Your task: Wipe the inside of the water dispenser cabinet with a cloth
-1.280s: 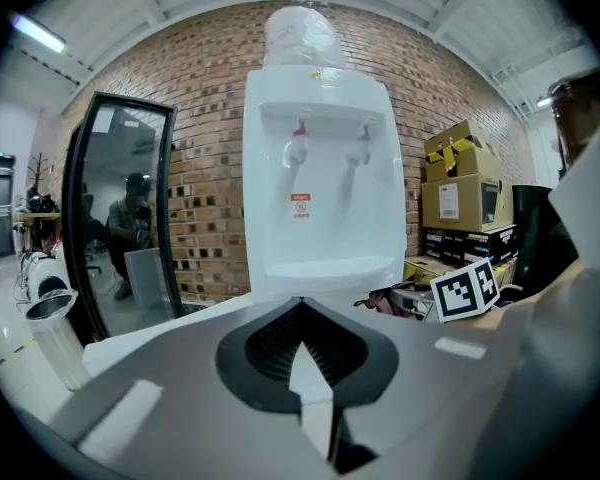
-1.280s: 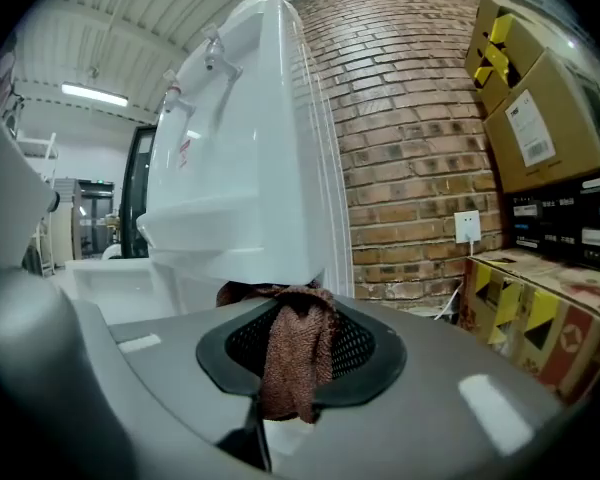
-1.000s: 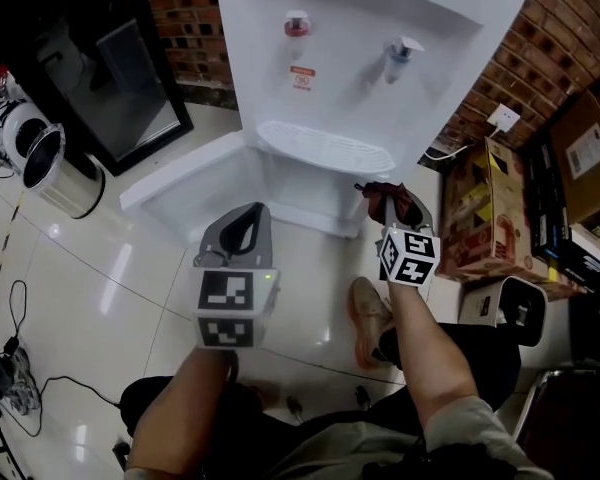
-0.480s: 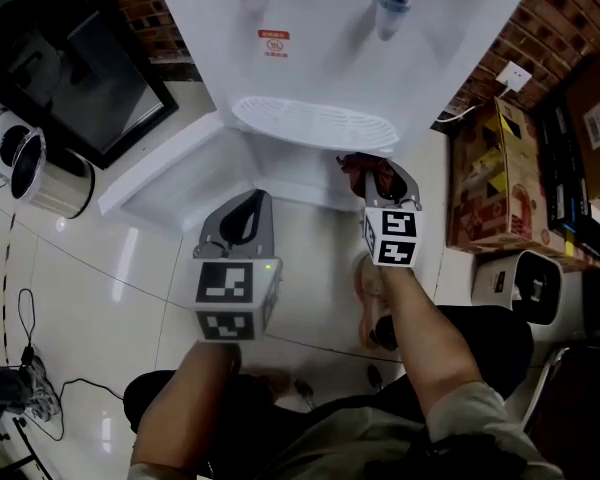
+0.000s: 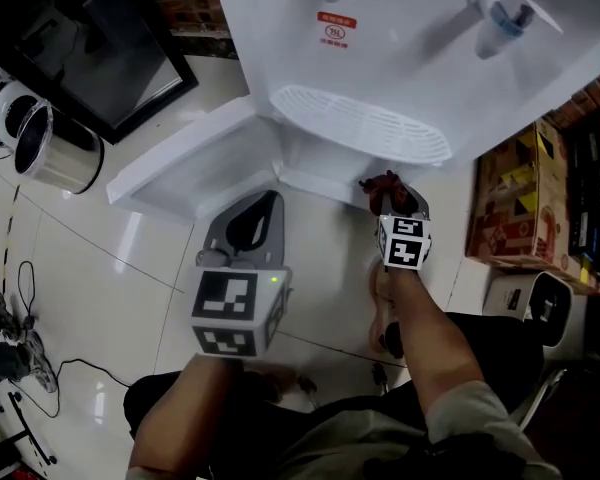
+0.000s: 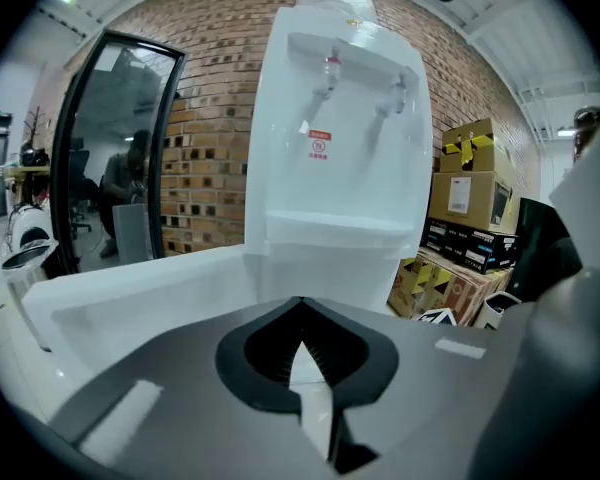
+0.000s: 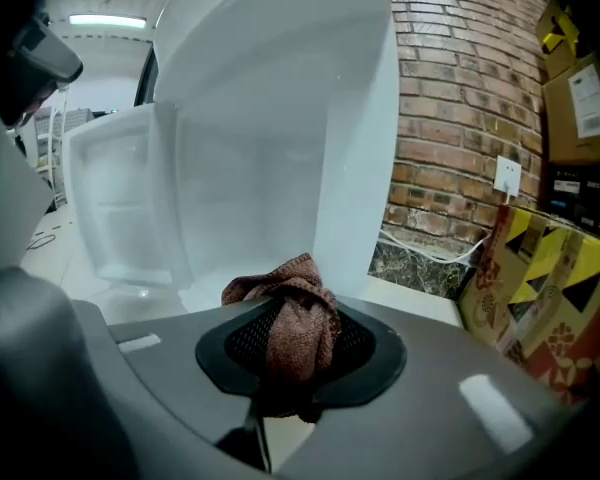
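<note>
Right gripper view puts the brown cloth [image 7: 292, 313] right in front of us, bunched into a wad and pinched between the jaws of our right hand-held gripper [image 7: 296, 353], which are clamped on it at a narrow gap. A fold of the cloth sticks up past the jaw tips and its tail hangs down between them. In the head view the cloth [image 5: 384, 183] sits at the mouth of the cabinet [image 5: 315, 173], close to the opening's right edge and just under the front lip of the drip tray [image 5: 360, 123]. We cannot tell whether it touches the white wall yet.

Beyond the cloth the cabinet interior [image 7: 230, 198] is open and white. Its right wall [image 7: 355, 168] stands just beside the wad, and there is more free room toward the left and the back. The cabinet door [image 5: 180, 163] is swung wide to the left, low over the tiled floor [image 5: 100, 278].

Our left hand-held gripper [image 5: 248, 230] has its jaws together with nothing between them. It hangs in front of the open door, well apart from the cloth.

Cardboard boxes [image 5: 510, 208] crowd the right side of the water dispenser [image 5: 400, 48], against a brick wall [image 7: 450, 98].
</note>
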### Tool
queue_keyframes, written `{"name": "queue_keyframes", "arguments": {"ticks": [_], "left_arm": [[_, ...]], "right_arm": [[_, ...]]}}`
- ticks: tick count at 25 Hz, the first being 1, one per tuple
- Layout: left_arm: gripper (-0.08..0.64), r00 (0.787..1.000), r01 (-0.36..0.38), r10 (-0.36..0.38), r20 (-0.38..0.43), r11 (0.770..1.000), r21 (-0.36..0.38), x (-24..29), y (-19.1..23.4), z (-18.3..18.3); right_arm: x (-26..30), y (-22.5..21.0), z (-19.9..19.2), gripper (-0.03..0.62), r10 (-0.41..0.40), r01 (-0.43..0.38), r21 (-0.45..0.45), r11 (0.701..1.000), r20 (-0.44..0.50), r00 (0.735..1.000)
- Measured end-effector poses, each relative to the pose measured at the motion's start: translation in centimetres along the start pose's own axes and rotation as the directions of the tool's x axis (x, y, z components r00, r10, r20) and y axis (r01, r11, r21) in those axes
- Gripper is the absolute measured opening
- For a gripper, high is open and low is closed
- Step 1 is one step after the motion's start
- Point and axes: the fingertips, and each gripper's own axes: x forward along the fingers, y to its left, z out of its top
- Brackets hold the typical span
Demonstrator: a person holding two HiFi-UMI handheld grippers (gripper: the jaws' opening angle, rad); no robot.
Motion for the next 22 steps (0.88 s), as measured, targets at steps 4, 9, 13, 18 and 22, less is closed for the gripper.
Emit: {"name": "queue_keyframes", "arguments": {"ticks": [4, 9, 13, 18, 22], "left_arm": [[0.000, 1.000, 0.002, -0.002, -0.006, 1.000, -0.021, 0.2, 0.4, -0.2], [0.000, 1.000, -0.010, 0.009, -0.027, 0.998, -0.056, 0.7, 1.3, -0.8], [0.000, 0.999, -0.013, 0.011, -0.032, 0.998, -0.063, 1.1, 1.8, -1.0], [0.000, 0.999, -0.018, 0.014, -0.050, 0.996, -0.083, 1.0, 2.3, -1.8], [0.000, 0.999, -0.034, 0.030, -0.043, 0.996, -0.088, 0.7, 3.1, -1.6]], "right_arm": [[1.7, 0.5, -2.2, 0.103, 0.009, -0.010, -0.011, 1.000, -0.077, 0.997], [3.6, 1.1, -5.0, 0.103, 0.029, -0.031, -0.012, 0.999, -0.178, 0.984], [4.8, 1.1, -7.1, 0.103, 0.027, -0.033, -0.018, 0.999, -0.253, 0.967], [6.0, 1.2, -8.9, 0.103, 0.029, -0.037, -0.018, 0.999, -0.316, 0.948], [5.9, 1.3, -9.4, 0.104, 0.025, -0.026, 0.002, 1.000, -0.349, 0.937]]}}
